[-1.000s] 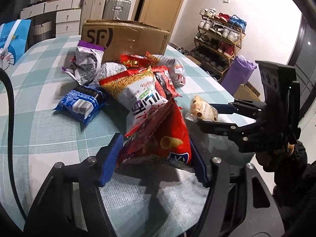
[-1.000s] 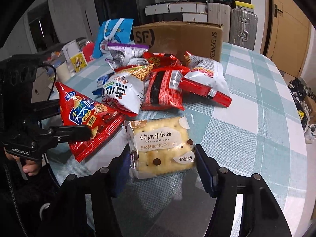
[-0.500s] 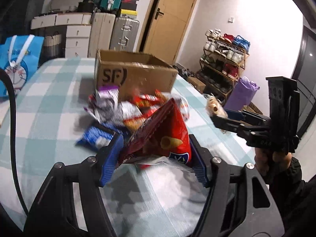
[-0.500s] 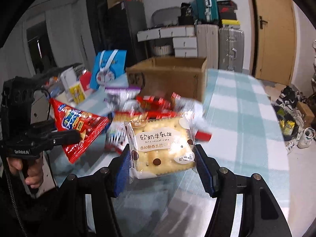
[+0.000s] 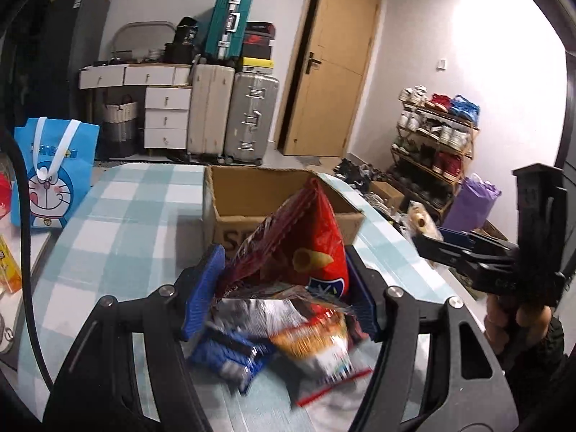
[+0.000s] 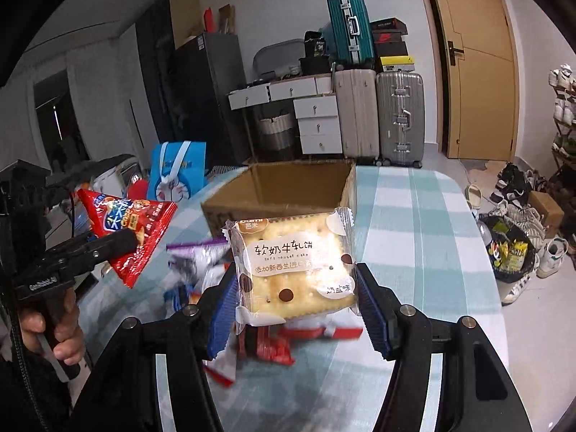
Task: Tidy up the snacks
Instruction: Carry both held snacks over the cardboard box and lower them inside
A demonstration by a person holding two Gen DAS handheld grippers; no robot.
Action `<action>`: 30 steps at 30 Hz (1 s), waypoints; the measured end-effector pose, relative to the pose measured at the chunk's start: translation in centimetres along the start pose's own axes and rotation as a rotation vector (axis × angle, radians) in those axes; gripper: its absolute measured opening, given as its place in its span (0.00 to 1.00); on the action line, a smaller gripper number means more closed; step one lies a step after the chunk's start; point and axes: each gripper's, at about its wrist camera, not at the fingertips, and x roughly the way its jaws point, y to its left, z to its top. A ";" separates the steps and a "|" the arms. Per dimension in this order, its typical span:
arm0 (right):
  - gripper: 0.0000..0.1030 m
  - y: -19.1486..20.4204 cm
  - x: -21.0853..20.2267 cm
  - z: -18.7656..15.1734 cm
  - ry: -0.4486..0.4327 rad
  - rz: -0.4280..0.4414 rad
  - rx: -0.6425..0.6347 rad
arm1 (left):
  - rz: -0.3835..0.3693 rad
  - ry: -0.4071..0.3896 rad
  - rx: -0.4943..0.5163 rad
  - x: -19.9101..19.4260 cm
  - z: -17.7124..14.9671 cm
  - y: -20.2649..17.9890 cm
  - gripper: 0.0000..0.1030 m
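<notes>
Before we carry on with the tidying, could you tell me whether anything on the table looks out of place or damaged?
Nothing looks damaged. The red snack bag in the left gripper and the biscuit pack in the right gripper look intact. Loose snack packets lie jumbled before the open cardboard box.

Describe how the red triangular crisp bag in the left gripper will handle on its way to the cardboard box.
The red triangular crisp bag looks puffy and probably light. Its foil crumples below the left gripper, so it may flop or slip if squeezed less. The contents are likely fragile; a harder grip could crush them.
</notes>
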 end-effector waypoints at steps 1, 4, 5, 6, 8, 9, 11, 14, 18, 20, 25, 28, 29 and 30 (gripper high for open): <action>0.60 0.0 0.4 1.1 -0.010 0.004 -0.007 | 0.005 0.000 -0.004 0.4 0.7 0.4 0.62; 0.61 -0.2 0.9 2.2 -0.021 0.008 -0.007 | 0.038 -0.006 -0.001 1.7 2.3 0.9 0.62; 0.61 -0.4 1.6 3.0 -0.026 0.011 -0.004 | 0.044 -0.009 -0.001 2.2 2.8 1.1 0.62; 0.61 -0.5 1.9 3.6 -0.026 0.012 0.000 | 0.048 -0.010 -0.004 2.7 3.4 1.4 0.62; 0.61 -0.7 2.6 4.5 -0.025 0.014 0.000 | 0.051 -0.010 -0.006 3.8 4.4 1.9 0.62; 0.61 -0.7 2.6 4.5 -0.025 0.014 0.000 | 0.055 -0.010 -0.006 4.3 4.8 2.0 0.62; 0.61 -0.8 3.6 5.4 -0.025 0.009 -0.011 | 0.057 -0.011 -0.003 5.3 5.3 2.0 0.62; 0.61 -0.9 4.7 6.2 -0.015 0.009 -0.010 | 0.060 -0.003 -0.005 6.8 6.0 2.0 0.62; 0.61 -1.0 6.6 7.0 -0.004 0.011 -0.004 | 0.056 0.015 -0.014 9.1 7.2 2.4 0.62; 0.61 -1.0 7.7 7.4 0.005 0.009 -0.004 | 0.061 0.021 -0.009 10.3 7.6 2.5 0.62; 0.61 -1.0 9.8 8.0 0.021 0.007 -0.010 | 0.084 0.037 -0.003 13.5 8.2 2.6 0.62; 0.61 -1.4 10.9 8.1 0.033 -0.002 -0.012 | 0.094 0.051 0.002 15.7 8.4 2.9 0.62; 0.61 -1.6 11.2 8.1 0.036 -0.003 -0.009 | 0.099 0.055 0.007 16.2 8.4 3.0 0.62; 0.61 -1.7 11.6 8.1 0.040 -0.002 -0.005 | 0.104 0.061 0.013 16.8 8.4 3.0 0.62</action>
